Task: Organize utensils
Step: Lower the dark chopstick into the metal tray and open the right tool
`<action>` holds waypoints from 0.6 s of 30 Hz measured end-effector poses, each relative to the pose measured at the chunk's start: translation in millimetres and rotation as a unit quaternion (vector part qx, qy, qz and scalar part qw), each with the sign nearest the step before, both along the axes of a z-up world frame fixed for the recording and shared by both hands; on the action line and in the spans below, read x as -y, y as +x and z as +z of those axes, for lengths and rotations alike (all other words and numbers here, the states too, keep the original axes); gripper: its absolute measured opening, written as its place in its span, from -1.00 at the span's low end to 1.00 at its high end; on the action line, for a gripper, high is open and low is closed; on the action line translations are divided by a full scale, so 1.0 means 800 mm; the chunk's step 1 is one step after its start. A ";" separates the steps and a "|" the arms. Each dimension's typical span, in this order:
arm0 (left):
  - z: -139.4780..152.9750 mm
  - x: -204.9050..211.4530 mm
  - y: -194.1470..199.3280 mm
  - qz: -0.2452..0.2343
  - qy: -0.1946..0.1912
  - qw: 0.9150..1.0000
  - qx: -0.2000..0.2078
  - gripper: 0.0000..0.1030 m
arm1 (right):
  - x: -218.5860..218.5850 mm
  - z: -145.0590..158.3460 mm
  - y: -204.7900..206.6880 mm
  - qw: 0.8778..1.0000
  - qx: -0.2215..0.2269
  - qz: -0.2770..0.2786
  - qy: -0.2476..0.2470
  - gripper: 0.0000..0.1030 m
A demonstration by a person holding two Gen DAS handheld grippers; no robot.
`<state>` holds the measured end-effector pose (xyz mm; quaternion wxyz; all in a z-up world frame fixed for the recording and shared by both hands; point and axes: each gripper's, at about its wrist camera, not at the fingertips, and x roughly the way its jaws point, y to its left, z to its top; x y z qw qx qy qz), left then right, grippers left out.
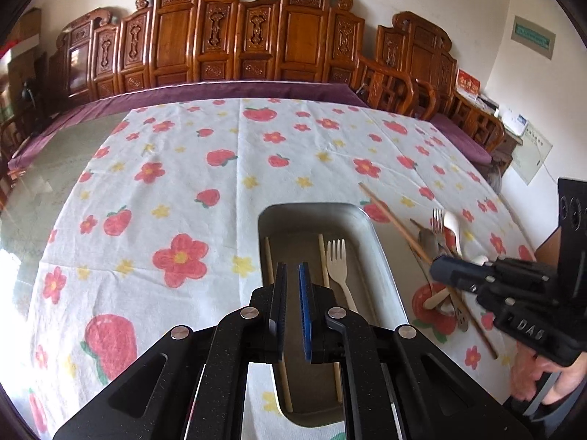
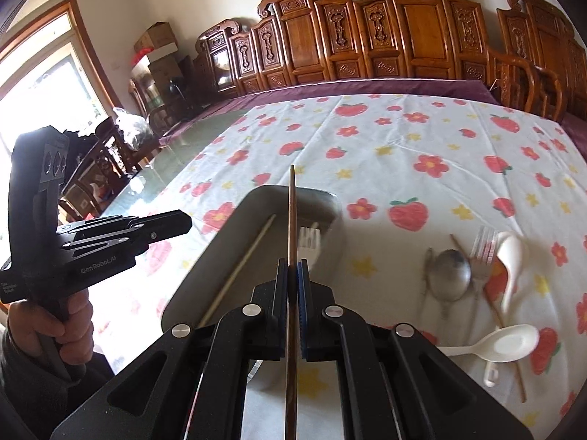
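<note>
1. Right wrist view: a brown chopstick (image 2: 292, 220) is pinched between the right gripper (image 2: 292, 275) fingers, above the metal tray (image 2: 220, 256).
2. The left gripper (image 1: 292, 282) is seen nearly closed and empty over the tray, where two pale chopsticks (image 1: 269, 256) and a fork (image 1: 339, 267) lie.
3. Spoons (image 2: 449, 275) are scattered right of the tray on the floral tablecloth (image 2: 403, 139).

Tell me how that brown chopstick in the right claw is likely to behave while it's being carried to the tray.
The brown chopstick looks straight and rigid, so it probably won't flex. The right claw pinches it at one spot with long ends either side, so it may pivot or slip. Being thin, it could roll once dropped, though the metal tray has raised walls that should stop it.
</note>
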<state>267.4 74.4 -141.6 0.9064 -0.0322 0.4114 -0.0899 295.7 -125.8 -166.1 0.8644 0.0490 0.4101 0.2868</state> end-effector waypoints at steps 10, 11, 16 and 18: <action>0.021 -0.044 -0.001 0.039 -0.007 0.999 0.024 -0.89 | -0.055 -0.023 0.023 0.999 -0.032 -0.009 0.003 -0.88; 0.022 -0.047 0.000 0.043 -0.007 0.999 0.025 -0.89 | -0.059 -0.025 0.024 0.999 -0.033 -0.010 -0.001 -0.88; 0.022 -0.058 0.001 0.054 -0.012 0.998 0.025 -0.89 | -0.072 -0.040 0.033 0.999 -0.045 -0.015 -0.012 -0.88; 0.022 -0.059 0.001 0.053 -0.012 0.998 0.025 -0.89 | -0.078 -0.047 0.035 0.998 -0.058 -0.021 -0.025 -0.88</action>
